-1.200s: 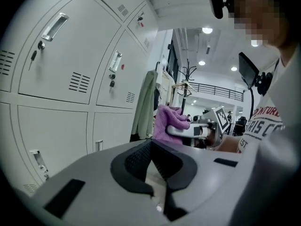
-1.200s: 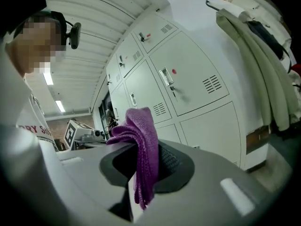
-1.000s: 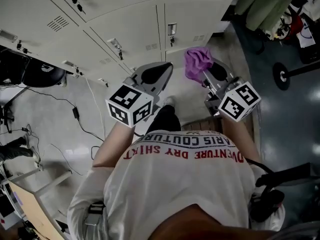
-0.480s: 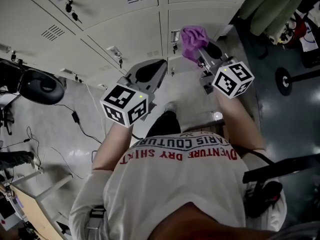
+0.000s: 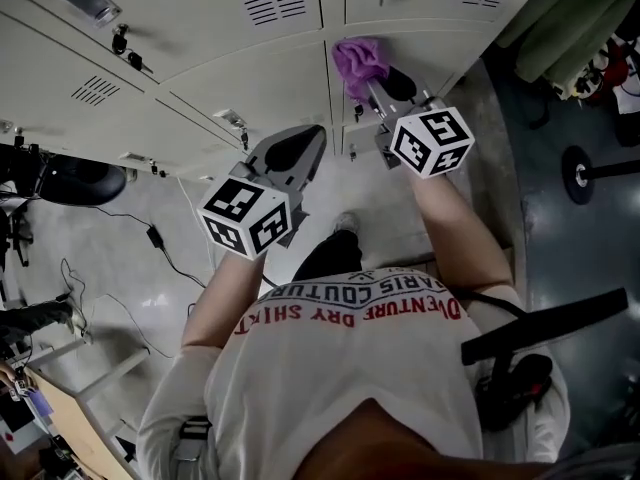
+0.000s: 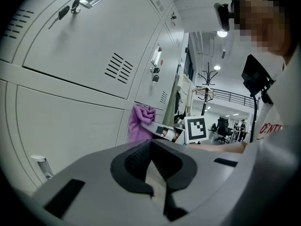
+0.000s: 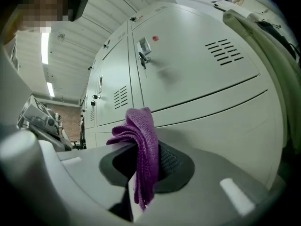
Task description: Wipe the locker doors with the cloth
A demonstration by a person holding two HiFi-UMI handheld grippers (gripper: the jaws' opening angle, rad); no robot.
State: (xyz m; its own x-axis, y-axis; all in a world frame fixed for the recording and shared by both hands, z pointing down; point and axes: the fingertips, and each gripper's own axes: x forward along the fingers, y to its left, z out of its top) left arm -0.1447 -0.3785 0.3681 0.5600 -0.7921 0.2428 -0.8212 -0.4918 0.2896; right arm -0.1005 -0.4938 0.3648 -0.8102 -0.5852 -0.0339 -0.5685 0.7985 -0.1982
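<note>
Cloth (image 7: pixel 146 140) sits clamped in the right hand-held gripper (image 5: pixel 383 86) by the locker door (image 5: pixel 440 48); left hand-held gripper (image 6: pixel 153 166) closed, empty.

The cloth (image 7: pixel 146 145) is rough, purple knitted fabric; the locker doors (image 7: pixel 188 65) are smooth, matt painted metal.

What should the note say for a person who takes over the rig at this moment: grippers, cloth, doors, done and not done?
Right gripper: shut on the purple cloth, raised to the locker doors; the cloth seems to touch a door beside the seam between two columns.
Left gripper: shut, empty, held lower, apart from the doors.
Done: cloth is gripped and at the doors; no wiped area can be told apart.
Left: wipe the doors.
</note>
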